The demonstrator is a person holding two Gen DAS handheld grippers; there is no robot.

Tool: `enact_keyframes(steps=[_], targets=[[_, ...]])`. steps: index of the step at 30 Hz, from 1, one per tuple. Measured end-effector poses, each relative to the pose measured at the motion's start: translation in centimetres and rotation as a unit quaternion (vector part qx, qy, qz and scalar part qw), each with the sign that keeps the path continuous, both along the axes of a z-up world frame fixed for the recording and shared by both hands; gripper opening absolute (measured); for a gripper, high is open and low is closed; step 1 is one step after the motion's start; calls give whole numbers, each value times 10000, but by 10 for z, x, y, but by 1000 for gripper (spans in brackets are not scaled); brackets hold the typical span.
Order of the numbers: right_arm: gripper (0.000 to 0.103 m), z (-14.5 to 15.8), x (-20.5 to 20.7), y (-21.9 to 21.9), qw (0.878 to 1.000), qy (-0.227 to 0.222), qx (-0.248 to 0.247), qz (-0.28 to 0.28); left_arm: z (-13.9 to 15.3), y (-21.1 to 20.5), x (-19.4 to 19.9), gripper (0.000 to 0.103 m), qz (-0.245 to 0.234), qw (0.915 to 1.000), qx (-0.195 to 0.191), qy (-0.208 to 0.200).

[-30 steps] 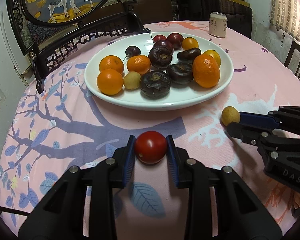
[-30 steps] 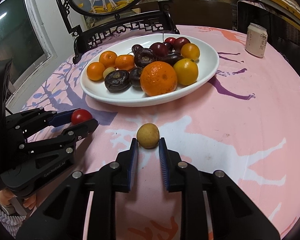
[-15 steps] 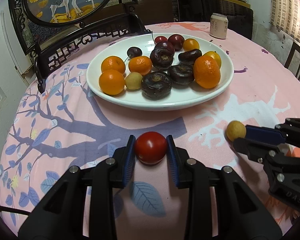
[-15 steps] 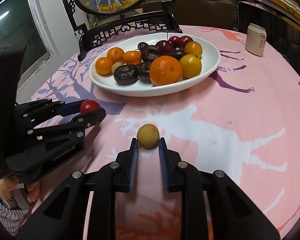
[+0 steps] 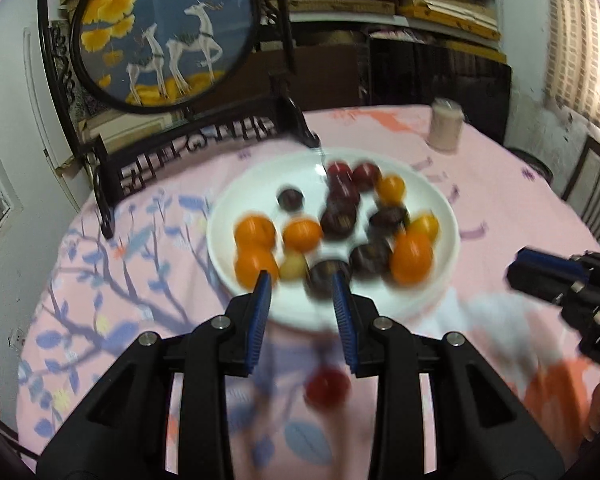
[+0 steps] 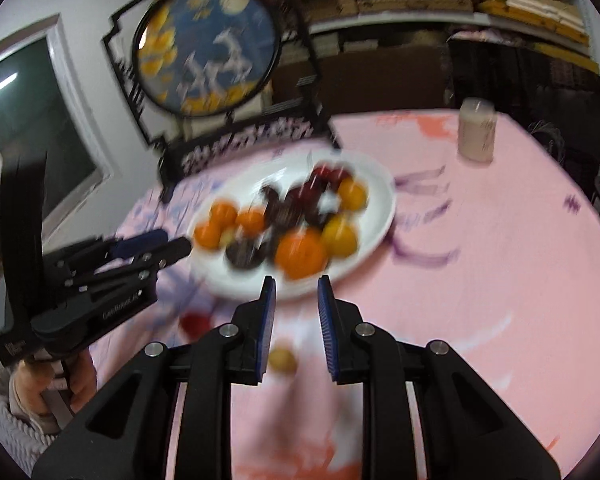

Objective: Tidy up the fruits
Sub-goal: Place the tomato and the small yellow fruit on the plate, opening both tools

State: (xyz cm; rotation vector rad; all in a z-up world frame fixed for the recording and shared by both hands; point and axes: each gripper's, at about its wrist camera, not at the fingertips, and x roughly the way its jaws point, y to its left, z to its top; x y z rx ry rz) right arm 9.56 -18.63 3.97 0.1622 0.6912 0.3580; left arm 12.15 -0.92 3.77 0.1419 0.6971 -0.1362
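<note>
Pink floral cloth covers the round desk (image 5: 500, 184), both views smeared by motion blur. A red tomato (image 5: 326, 387) lies on the cloth below and between the blue pads of the left hand-held gripper (image 5: 301, 308), whose jaws stand apart, grasping nothing. A small tan fruit (image 6: 282, 359) lies on the cloth between the parted jaws of the right hand-held gripper (image 6: 296, 312), likewise released and touching neither pad. Just beyond both, a white plate (image 5: 444, 204) holds oranges (image 5: 411, 258), dark round fruits and a few yellow ones. A pale can (image 5: 445, 124) stands well beyond the plate. Behind the desk rises a round deer-painted screen (image 5: 164, 32) in a black carved frame.
</note>
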Motion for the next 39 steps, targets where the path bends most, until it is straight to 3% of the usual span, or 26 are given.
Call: enact_keyframes(steps=[5,8,10,11,12,15,20,23,25,26,28,31,34,35,36,38,39], targets=[[23,22,31,-7,9997,-132,197,-109,12,11,35,32,190,9994,-305,-6],[23,15,31,-4,9993,-30,353,128,0,20,28,32,117,9992,-360,84],[23,-5,17,2,9983,216,296,455,-13,23,15,39,-14,9995,-229,239],[23,-15,11,7,9979,314,164,537,-19,24,8,54,-92,9992,-201,329],[23,-28,6,13,9968,473,-5,643,-26,23,0,58,-173,9990,-154,384],[27,-67,1,32,9875,1113,-392,1048,-37,11,-18,58,-472,9977,52,489],[26,-72,-5,46,9862,956,-817,1074,-54,-13,-33,69,-740,9945,653,363],[24,-74,-9,48,9862,815,-978,1063,-71,-16,-24,65,-859,9922,588,688],[24,-73,-12,48,9861,765,-1034,1051,-74,-20,-26,45,-1029,9905,515,758],[24,-71,-13,46,9863,756,-1030,1046,-72,-24,-29,29,-1164,9889,506,777],[24,-63,-8,39,9877,678,-1009,979,-69,-24,-30,29,-1112,9899,509,723],[24,-36,4,21,9946,393,-670,689,-44,-19,-21,29,-1073,9921,178,630],[24,-6,36,20,9981,162,-448,398,-8,-19,-2,30,-841,9963,102,170],[24,-4,44,24,9983,159,-443,353,0,-21,12,38,-718,9973,118,108],[25,-5,58,29,9986,185,-423,241,1,-23,25,63,-632,9978,111,139],[39,-11,80,27,9983,294,-459,-207,-4,-21,47,78,-80,9993,366,79],[40,-14,82,21,9990,255,-234,-274,-6,-17,50,79,-23,9996,276,52]])
